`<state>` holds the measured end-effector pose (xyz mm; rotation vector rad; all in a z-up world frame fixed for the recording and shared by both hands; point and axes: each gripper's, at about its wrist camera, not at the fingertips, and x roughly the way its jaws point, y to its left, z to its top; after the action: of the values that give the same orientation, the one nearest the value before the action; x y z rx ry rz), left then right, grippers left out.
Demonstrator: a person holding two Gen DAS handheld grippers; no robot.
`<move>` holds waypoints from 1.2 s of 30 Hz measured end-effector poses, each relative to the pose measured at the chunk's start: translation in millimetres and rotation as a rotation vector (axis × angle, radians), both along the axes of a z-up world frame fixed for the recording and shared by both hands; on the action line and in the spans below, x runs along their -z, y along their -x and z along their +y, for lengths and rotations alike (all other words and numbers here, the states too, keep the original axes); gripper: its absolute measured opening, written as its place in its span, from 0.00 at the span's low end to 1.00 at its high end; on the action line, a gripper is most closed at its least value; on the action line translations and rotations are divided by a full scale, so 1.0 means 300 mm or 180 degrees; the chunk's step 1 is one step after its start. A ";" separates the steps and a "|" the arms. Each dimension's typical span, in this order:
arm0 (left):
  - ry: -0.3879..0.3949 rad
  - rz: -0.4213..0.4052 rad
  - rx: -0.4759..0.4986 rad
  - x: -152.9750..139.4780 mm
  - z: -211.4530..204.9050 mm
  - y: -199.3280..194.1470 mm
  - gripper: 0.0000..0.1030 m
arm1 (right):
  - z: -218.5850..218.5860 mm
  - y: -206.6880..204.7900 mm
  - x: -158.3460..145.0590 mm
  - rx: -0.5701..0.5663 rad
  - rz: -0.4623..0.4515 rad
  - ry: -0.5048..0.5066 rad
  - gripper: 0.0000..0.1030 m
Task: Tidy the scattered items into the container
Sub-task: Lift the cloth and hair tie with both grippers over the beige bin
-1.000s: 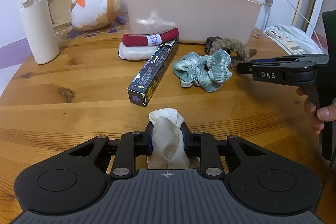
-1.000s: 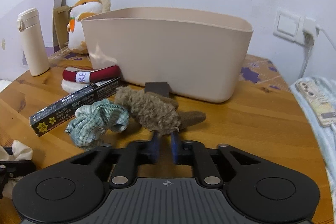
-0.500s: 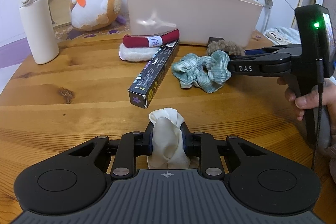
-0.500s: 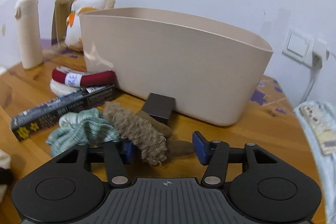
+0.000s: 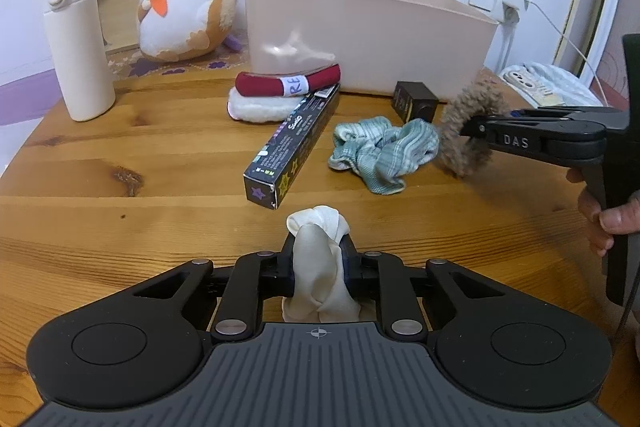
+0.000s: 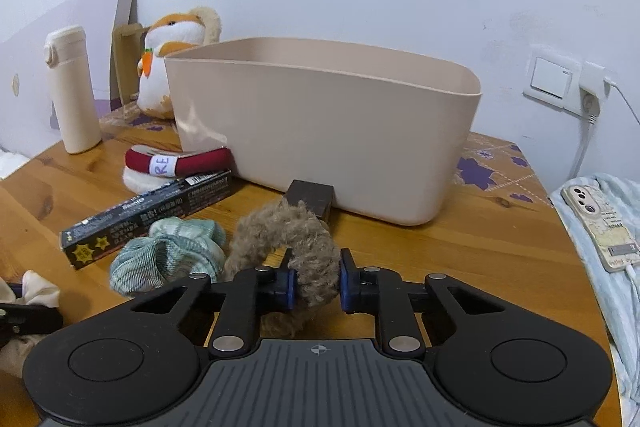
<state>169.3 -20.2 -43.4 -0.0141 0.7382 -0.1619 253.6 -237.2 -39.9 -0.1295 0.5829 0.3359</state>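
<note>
The left gripper (image 5: pixel 318 265) is clamped on a cream scrunchie (image 5: pixel 318 267) low over the wooden bench (image 5: pixel 160 187). The right gripper (image 6: pixel 316 285) pinches a brown fuzzy scrunchie (image 6: pixel 296 239). Straight ahead of it stands the beige container (image 6: pixel 320 131); a green scrunchie (image 6: pixel 168 259) lies just to its left.

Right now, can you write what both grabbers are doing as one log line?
left gripper: shut on cream scrunchie | right gripper: shut on brown fuzzy scrunchie | beige bin: nothing seen inside yet
</note>
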 end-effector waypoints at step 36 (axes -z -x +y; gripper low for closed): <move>0.0030 -0.0902 0.0043 -0.324 -0.029 -0.080 0.19 | -0.111 0.132 -0.338 0.0170 -0.0553 -0.0347 0.17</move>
<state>193.2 -28.9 53.9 0.0049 0.4550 -0.1760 214.1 -270.4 61.4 -0.0374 0.3944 0.3005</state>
